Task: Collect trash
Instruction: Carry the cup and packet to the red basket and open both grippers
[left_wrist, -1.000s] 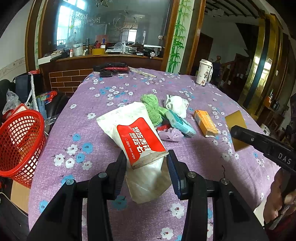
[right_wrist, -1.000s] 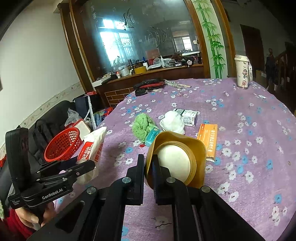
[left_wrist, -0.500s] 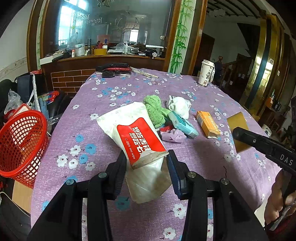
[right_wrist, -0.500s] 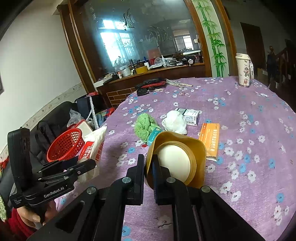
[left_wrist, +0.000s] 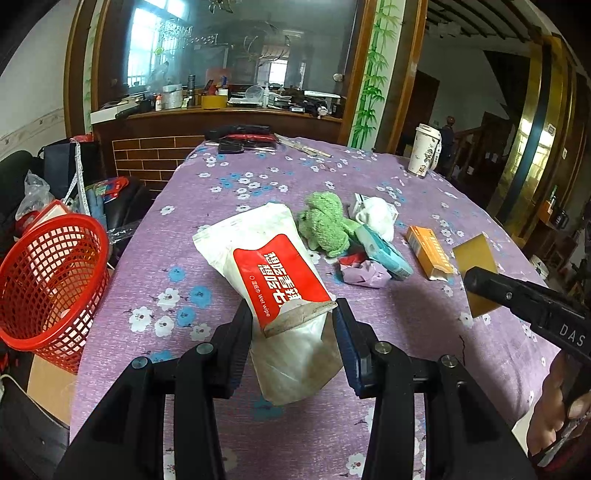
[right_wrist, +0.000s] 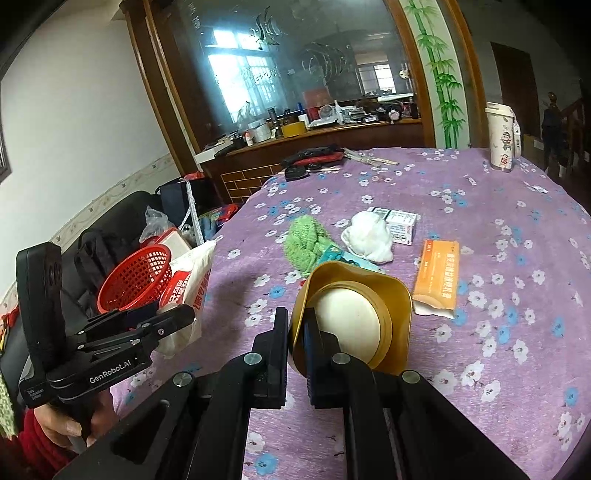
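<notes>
Left gripper (left_wrist: 291, 321): its two black fingers clamped the lower end of a white wet-wipe pack with a red label (left_wrist: 273, 273), one pad on each side, and held it above the table.
Wet-wipe pack: it tilted away from the camera, its red label facing up, its crumpled clear end hanging below the fingers; in the right wrist view the same pack (right_wrist: 184, 284) stood between the red basket and the purple cloth.
Right gripper (right_wrist: 295, 332): nearly closed, its fingers pinched the thin wall of a gold-coloured square paper bowl with a pale round bottom (right_wrist: 354, 314); one finger sat inside the rim, the other outside.
Paper bowl: lifted on its side, its open mouth toward the camera, in front of the orange box.
Table: covered by a purple cloth with white and blue flowers (left_wrist: 258, 177).
Red plastic mesh basket (left_wrist: 48, 280): left of the table's edge, off the cloth, well left of the wet-wipe pack.
Remaining trash beyond the wet-wipe pack: a green fuzzy cloth (left_wrist: 325, 225), a white crumpled wad (left_wrist: 376, 214) just beside it, a teal packet (left_wrist: 384, 251), a crumpled lilac paper (left_wrist: 364, 273), and a flat orange cardboard box (left_wrist: 428, 251) to the right.
Tall white printed cup (left_wrist: 424, 151): at the table's far right edge, well apart from the pile.
Person's hand (right_wrist: 70, 424): gripping the left gripper's handle.
</notes>
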